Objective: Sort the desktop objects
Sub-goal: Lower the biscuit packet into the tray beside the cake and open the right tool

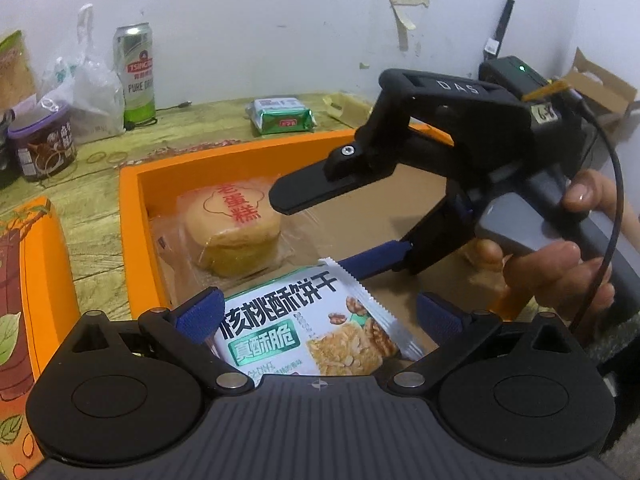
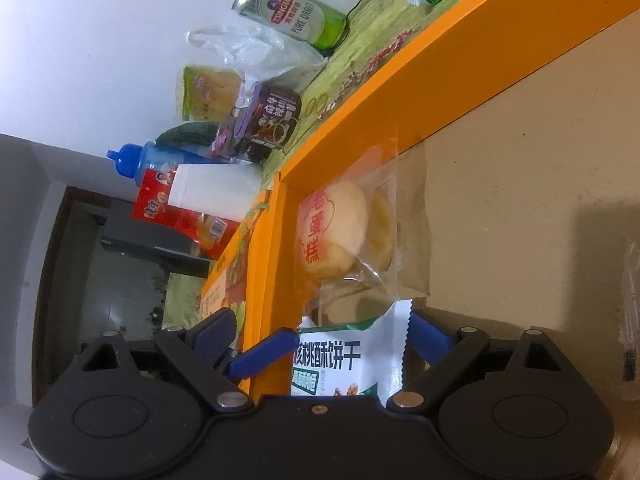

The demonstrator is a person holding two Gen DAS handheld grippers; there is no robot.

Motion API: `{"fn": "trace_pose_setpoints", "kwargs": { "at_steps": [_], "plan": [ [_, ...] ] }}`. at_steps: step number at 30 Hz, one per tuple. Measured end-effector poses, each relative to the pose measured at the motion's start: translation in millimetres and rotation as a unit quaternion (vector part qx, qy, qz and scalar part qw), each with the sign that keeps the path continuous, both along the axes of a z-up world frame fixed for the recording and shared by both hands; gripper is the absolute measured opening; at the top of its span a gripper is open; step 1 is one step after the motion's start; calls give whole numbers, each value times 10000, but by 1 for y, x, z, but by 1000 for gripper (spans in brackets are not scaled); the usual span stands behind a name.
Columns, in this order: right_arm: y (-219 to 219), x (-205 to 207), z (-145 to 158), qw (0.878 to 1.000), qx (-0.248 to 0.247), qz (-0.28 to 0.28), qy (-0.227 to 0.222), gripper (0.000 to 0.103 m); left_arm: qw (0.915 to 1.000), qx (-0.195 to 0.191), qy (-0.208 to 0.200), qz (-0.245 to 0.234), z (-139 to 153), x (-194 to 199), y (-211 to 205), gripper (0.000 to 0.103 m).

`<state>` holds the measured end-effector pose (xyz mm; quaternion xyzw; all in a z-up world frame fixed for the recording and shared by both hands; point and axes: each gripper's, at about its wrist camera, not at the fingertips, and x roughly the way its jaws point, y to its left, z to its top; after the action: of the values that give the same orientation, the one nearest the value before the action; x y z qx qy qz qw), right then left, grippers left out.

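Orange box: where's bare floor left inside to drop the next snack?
The orange box is crowded at its left wall: wrapped cake, with the walnut biscuit packet nearer the camera. The brown floor right of the cake is bare, though the right claw hangs over it.

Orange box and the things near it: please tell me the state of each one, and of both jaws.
orange box: lid off, holding two snacks
wrapped cake: sealed, lying in the box's corner
walnut biscuit packet: sealed, lying in the box between open jaws
beer can: upright on the table
green packet: sealed, outside the box
left gripper: jaws open
right gripper: jaws open
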<state>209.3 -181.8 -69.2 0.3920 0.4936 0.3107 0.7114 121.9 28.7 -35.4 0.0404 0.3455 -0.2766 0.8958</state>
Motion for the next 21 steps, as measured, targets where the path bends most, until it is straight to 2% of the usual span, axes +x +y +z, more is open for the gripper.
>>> {"fn": "trace_pose_setpoints", "kwargs": {
  "at_steps": [5,11,14,21],
  "plan": [
    [3,-2,1,10000,-16,21,-66,94,9995,-238,152,-153,1,-4,2,103],
    [4,-5,1,9999,23,89,-98,94,9992,-284,198,-174,2,-7,0,103],
    [1,-7,0,9999,67,49,-80,94,9986,-394,260,-224,2,-8,0,103],
    [-8,-8,-1,9998,117,-144,-73,94,9985,-389,304,-238,4,-8,-1,103]
  ]
}}
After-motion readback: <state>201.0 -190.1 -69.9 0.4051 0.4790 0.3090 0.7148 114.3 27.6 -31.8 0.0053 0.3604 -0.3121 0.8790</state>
